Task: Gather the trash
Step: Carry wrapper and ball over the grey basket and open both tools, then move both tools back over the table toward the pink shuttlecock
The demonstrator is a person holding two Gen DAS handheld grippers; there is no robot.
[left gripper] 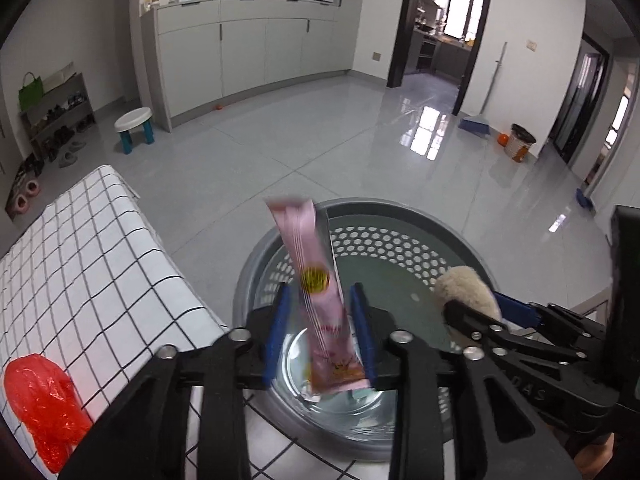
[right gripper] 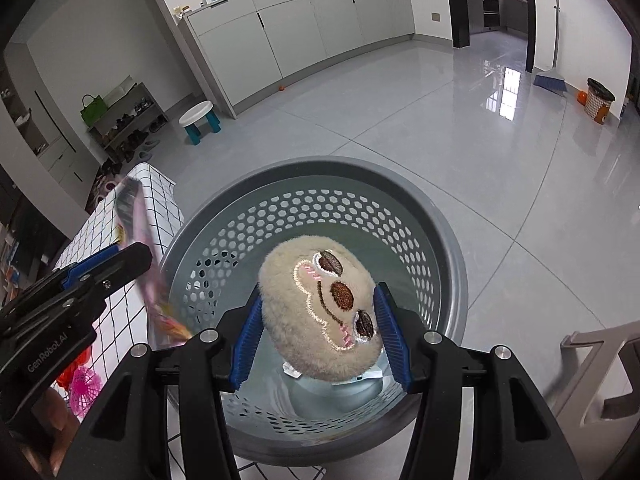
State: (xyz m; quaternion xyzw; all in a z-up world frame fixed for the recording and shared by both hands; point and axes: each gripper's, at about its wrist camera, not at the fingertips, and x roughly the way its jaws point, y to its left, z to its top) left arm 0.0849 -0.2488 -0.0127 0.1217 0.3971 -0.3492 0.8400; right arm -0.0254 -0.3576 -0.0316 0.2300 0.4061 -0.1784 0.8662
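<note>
Tablecloth (left gripper: 100,264) bears red bag (left gripper: 42,404); right view reveals plush's face (right gripper: 334,300).

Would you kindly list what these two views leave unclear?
- Pink wrapper: print motion-blurred in both views; whether the jaws touch it is unclear.
- Basket floor: right view, hidden behind the plush toy.
- Red bag: left view, cut off by the image edge.

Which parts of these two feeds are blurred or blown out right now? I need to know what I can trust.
Left wrist view: the pink wrapper is motion-smeared, worst at its top; window glare washes out the floor. Right wrist view: the wrapper is a streak beside the left gripper, while the plush toy and grey basket are sharp; fisheye bends the cabinets.
</note>
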